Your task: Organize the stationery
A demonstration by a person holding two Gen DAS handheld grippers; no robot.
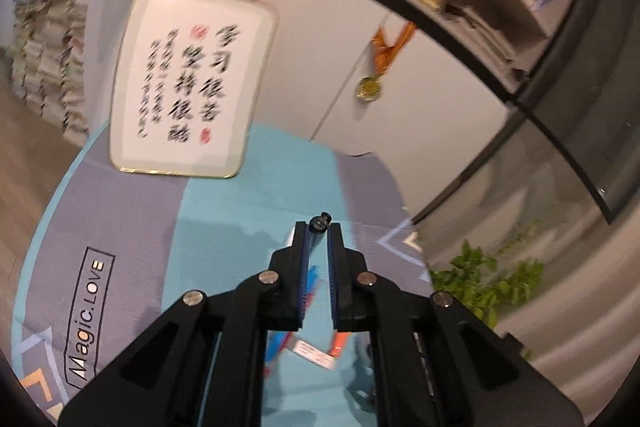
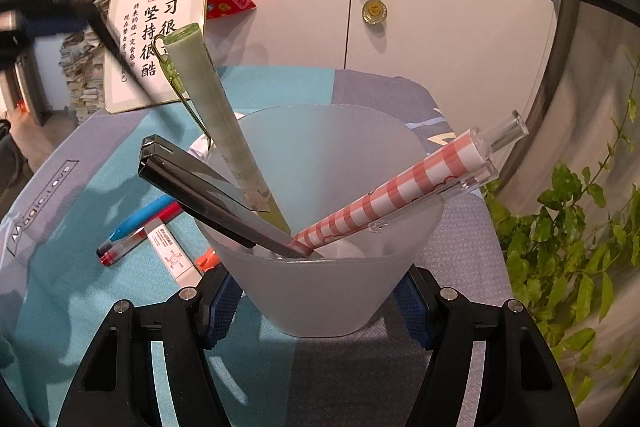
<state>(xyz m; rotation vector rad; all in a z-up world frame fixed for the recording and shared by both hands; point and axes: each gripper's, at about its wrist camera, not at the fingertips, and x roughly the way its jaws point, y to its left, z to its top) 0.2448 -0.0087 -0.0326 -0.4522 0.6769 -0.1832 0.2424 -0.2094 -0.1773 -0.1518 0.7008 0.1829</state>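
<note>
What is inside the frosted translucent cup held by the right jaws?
The frosted translucent cup holds three pens leaning on its rim: a pale green pen, a black pen and a red-and-white checked pen. Their tips and the cup's bottom are blurred by the frosted wall.

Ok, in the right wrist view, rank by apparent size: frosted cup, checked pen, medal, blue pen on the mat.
1. frosted cup
2. checked pen
3. blue pen
4. medal, though it hangs farther back, so true size is unsure.

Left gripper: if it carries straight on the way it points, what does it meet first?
Probably the blue and grey patterned table mat, short of the gold-rimmed calligraphy plaque; depth is unclear.
</note>
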